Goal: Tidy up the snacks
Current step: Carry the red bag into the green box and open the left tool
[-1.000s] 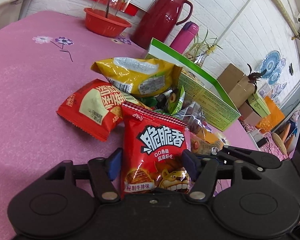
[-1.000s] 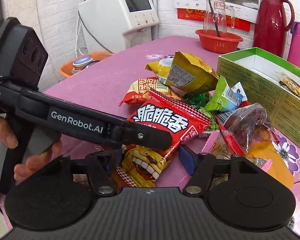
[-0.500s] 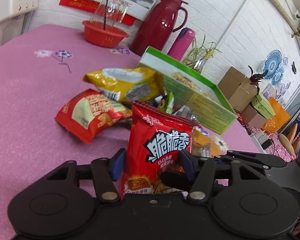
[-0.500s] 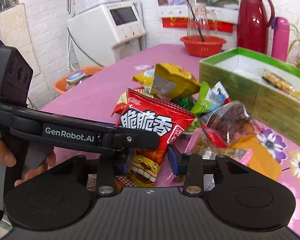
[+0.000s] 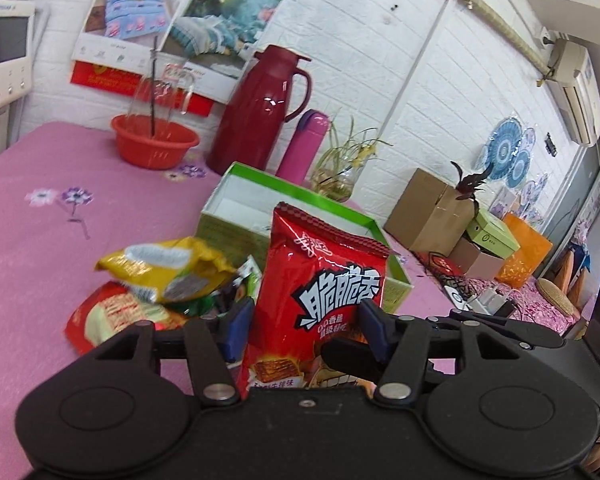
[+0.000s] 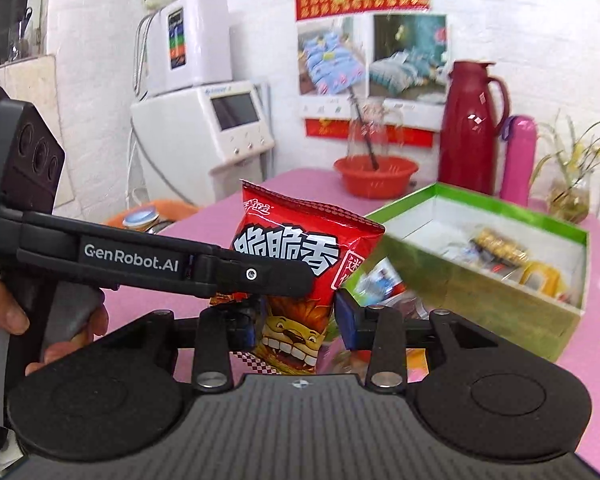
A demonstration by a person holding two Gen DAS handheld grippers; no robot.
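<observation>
The left gripper [image 5: 306, 330] and the right gripper [image 6: 296, 318] both clamp the glossy red lion-print snack bag [image 5: 320, 300], their jaws having just been closing on it. It hangs upright above the pink floral tablecloth [image 5: 40, 248], before the open green cardboard box [image 6: 512, 292].

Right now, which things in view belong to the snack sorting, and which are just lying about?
Job:
red bag, held upright in both tongs, left and right
green box
yellow bag
snack pile

Lying about:
red jug
pink flask
red basin
plant
</observation>
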